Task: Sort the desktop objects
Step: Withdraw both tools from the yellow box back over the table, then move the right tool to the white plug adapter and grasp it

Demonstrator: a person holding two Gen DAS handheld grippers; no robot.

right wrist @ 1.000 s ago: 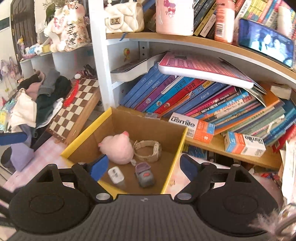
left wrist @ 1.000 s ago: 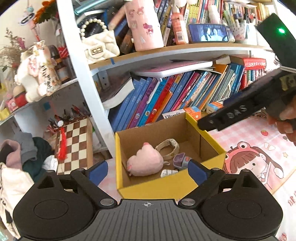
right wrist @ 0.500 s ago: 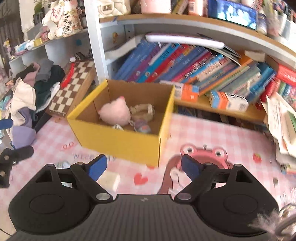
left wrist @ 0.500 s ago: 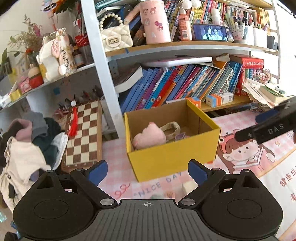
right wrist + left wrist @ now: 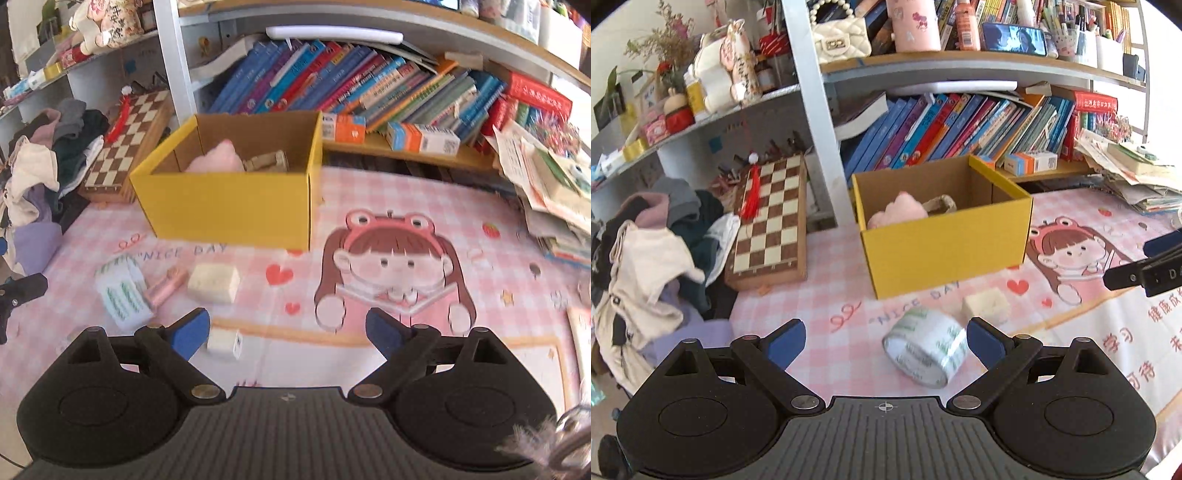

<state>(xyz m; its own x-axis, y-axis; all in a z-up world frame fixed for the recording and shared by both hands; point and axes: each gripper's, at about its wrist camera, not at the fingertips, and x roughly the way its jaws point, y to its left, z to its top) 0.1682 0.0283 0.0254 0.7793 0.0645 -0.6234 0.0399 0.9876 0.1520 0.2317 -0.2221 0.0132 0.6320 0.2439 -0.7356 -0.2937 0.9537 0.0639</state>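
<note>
A yellow cardboard box [image 5: 947,243] [image 5: 225,208] stands on the pink mat, holding a pink plush [image 5: 897,212] and a beige strap. In front of it lie a tape roll [image 5: 925,347] [image 5: 122,291], a cream block [image 5: 986,304] [image 5: 214,282], a pink tube [image 5: 166,286] and a small white cube [image 5: 225,343]. My left gripper [image 5: 886,343] is open, with the tape roll just ahead between its fingertips, untouched. My right gripper [image 5: 288,332] has its jaws opening; the white cube sits near its left fingertip, and nothing is gripped.
A chessboard [image 5: 770,218] and a heap of clothes [image 5: 646,251] lie left of the box. Leaning books [image 5: 351,85] fill the shelf behind it. A paper stack [image 5: 546,177] crowds the right edge. The right gripper's finger [image 5: 1145,266] reaches in at the left wrist view's right edge.
Both grippers pulled back and down from over the box, so the mat in front with the tape roll, cream block and white cube came into view. Both stayed open.
</note>
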